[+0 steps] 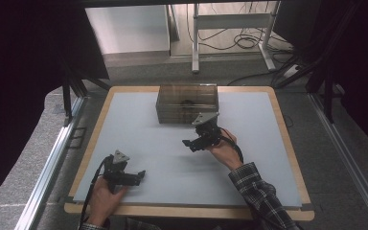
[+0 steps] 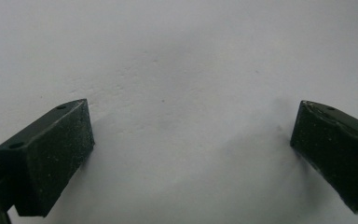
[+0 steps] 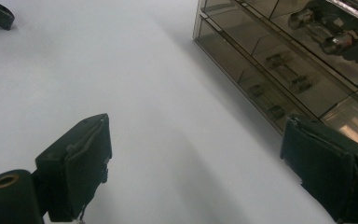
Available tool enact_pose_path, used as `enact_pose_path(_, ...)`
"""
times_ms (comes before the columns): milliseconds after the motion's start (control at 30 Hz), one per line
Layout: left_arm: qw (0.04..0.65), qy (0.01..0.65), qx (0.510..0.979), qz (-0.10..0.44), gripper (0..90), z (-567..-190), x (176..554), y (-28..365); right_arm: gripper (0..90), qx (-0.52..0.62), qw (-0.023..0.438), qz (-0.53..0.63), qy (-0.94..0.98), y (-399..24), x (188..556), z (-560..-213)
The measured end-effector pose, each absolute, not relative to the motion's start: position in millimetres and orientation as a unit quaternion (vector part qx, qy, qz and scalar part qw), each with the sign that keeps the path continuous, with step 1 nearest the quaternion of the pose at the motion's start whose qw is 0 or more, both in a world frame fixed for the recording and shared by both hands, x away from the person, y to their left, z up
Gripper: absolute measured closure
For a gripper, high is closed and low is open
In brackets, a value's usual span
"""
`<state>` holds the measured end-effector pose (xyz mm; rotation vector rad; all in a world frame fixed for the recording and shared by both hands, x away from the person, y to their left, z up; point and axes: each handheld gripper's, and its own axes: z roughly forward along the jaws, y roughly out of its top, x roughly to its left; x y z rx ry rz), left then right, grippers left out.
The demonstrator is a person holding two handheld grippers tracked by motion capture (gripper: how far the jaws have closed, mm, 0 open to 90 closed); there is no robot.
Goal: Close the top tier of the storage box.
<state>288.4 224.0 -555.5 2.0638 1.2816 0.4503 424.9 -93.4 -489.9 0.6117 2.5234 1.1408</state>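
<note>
My right tool (image 1: 195,143) stood apart, empty, beside the smoky drawer box (image 1: 187,103); its contents blurred. My left tool (image 2: 191,140) gaped over bare counter (image 1: 139,139).

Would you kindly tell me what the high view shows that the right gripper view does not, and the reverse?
The high view alone takes in the whole table with its wooden edge, the person's two hands, a plaid sleeve, and the floor and cables beyond. The right gripper view alone shows, close up, the metal handles on the drawer fronts of the clear drawer box, and the right hand-held gripper standing open with nothing between its jaws. Both show the clear drawer box, the pale table top and the right hand-held gripper near the box.
</note>
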Motion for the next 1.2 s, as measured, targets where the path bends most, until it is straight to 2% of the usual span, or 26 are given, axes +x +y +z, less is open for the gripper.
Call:
enact_pose_path(633,0.329,0.49,0.789,0.172,0.0,-556,288,224,4.8,0.209,0.137,0.384,0.889,-96,411,-500)
enact_pose_path(1200,0.329,0.49,0.789,0.172,0.0,-556,288,224,3.5,0.213,0.132,0.372,0.894,-116,396,-504)
